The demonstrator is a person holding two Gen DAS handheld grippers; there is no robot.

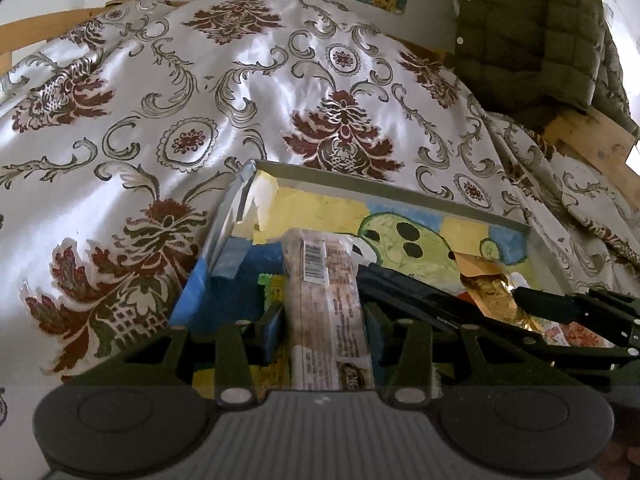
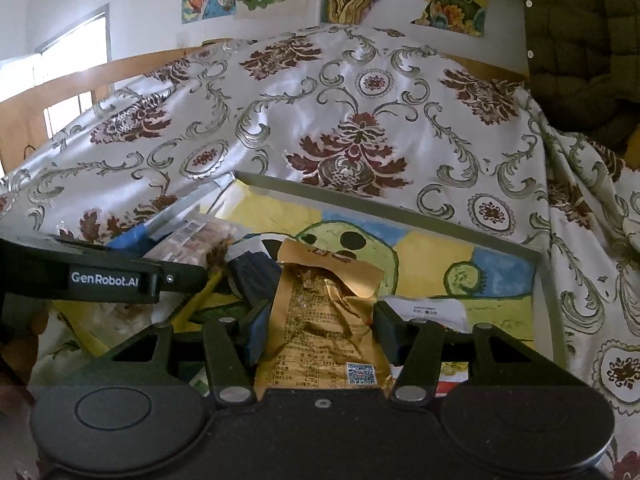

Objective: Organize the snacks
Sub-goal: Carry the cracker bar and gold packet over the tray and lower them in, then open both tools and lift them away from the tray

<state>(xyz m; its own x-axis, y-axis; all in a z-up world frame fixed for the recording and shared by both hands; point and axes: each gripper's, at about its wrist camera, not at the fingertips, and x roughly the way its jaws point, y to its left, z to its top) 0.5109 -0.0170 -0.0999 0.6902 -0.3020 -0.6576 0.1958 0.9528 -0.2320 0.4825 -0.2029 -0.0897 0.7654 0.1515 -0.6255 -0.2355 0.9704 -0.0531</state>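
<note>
A shallow grey tray [image 1: 392,188] with a painted green-and-yellow cartoon floor lies on a patterned cloth. In the left wrist view my left gripper [image 1: 324,320] is shut on a long clear-wrapped snack bar [image 1: 324,280] with a barcode, held low over the tray's left part. Beside it, on the right, my right gripper [image 1: 480,292] holds a crumpled gold snack packet [image 1: 488,292]. The right wrist view shows that gripper [image 2: 322,320] shut on the gold packet [image 2: 320,312] above the tray [image 2: 400,204]. One left finger [image 2: 120,280] and the clear bar [image 2: 196,236] appear at the left.
A white packet [image 2: 432,308] and a red-orange packet [image 1: 576,332] lie in the tray near its right side. The white satin cloth [image 1: 240,80] with dark red flowers spreads all around. An olive quilted jacket [image 1: 532,32] hangs at the far right above a wooden frame [image 1: 592,140].
</note>
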